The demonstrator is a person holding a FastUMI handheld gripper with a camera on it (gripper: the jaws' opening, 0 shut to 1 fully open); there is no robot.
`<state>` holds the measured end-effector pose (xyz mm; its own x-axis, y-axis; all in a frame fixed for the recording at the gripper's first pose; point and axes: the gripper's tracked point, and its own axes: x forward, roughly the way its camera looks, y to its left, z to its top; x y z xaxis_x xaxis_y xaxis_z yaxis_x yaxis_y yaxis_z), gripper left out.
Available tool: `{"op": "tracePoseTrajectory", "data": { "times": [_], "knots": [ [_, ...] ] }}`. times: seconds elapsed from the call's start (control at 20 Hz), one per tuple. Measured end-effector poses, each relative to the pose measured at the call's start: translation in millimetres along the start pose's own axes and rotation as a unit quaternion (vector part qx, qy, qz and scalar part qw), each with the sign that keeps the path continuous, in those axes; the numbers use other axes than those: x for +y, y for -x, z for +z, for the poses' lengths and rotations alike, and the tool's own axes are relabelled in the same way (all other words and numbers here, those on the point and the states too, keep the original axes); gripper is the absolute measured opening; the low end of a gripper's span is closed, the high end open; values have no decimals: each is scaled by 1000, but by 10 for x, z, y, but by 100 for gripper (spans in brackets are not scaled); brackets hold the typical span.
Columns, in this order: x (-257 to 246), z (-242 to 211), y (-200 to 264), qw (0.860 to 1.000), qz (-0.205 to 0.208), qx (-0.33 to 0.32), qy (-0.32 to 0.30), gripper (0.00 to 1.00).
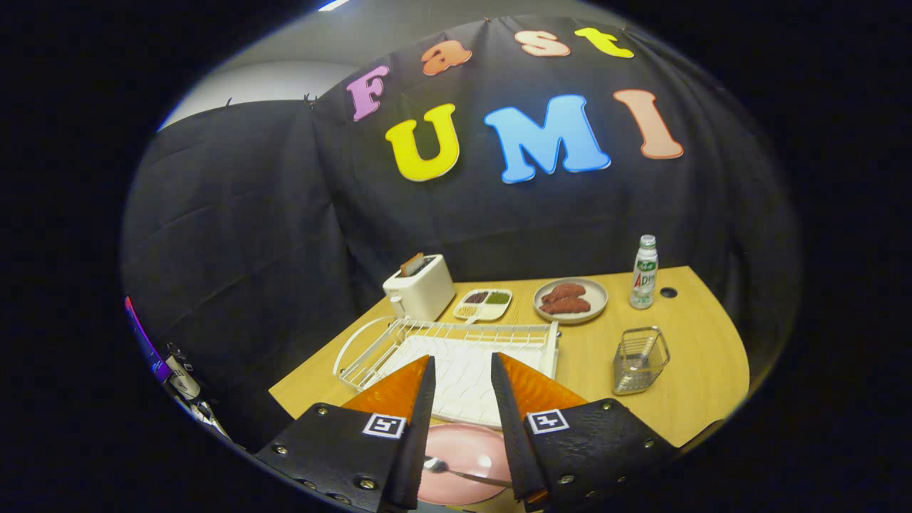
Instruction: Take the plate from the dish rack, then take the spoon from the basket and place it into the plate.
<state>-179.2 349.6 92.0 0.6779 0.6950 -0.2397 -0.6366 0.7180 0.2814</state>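
Black cloth wall behind a light wooden table

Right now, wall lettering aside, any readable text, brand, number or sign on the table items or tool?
Bottle label: print too small to read.
Tool finger tags: square coded markers, no words; fingers open above the plate and spoon.
Toaster, dish rack, basket: none visible.

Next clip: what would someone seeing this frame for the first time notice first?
The gripper stands open, and between its fingers lies a pink plate with a spoon resting in it. Just beyond the fingertips sits the white dish rack, with a wire basket off to its side. Farther back on the wooden table stand a toaster and a plate of sausages.
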Motion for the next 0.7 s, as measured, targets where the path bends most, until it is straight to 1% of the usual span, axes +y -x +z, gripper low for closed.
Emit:
{"op": "tracePoseTrajectory", "data": {
  "times": [0.05, 0.1, 0.2, 0.25, 0.3, 0.35, 0.45, 0.6, 0.7],
  "knots": [
    [-130, 159, 50, 999, -12, -30, 8, 48],
    [-269, 294, 91, 998, -27, -59, 19, 51],
    [-599, 568, 221, 990, -61, -118, 37, 53],
    [-742, 680, 266, 986, -73, -143, 42, 58],
    [-948, 760, 318, 981, -96, -164, 49, 75],
    [-1125, 822, 345, 976, -109, -182, 54, 80],
    [-1448, 909, 408, 965, -135, -215, 65, 98],
    [-1969, 898, 486, 948, -166, -260, 78, 98],
    [-2361, 788, 523, 938, -192, -279, 73, 98]
  ]
}}
